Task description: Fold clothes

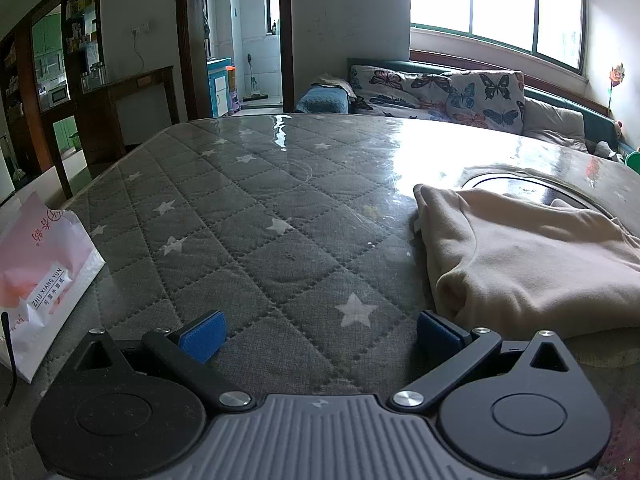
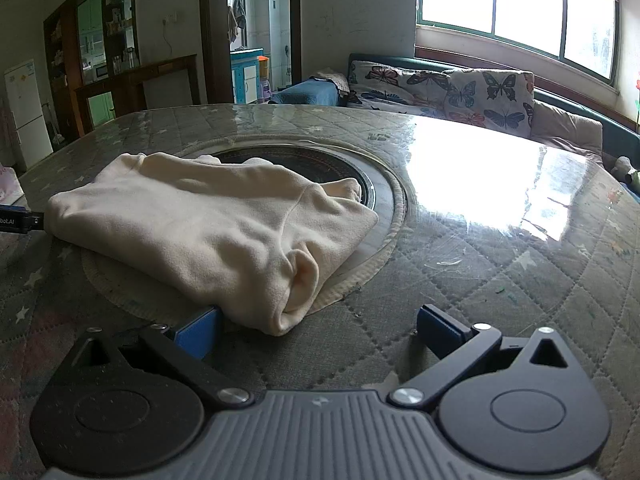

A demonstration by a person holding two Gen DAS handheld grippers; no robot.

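Two grippers, left gripper (image 1: 320,330) and right gripper (image 2: 318,330), stand with jaws apart, gripping nothing; folded cream garment (image 2: 216,228) lies on the quilted counter (image 1: 256,216).

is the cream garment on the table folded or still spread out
Folded. The cream garment lies as a compact bundle with doubled layers and rounded fold edges on the table.

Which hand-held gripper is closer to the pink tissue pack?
Left. The left hand-held gripper hovers open beside the tissue pack, which stands just to its left. The right hand-held gripper sits across the cream garment, farther from the pack.
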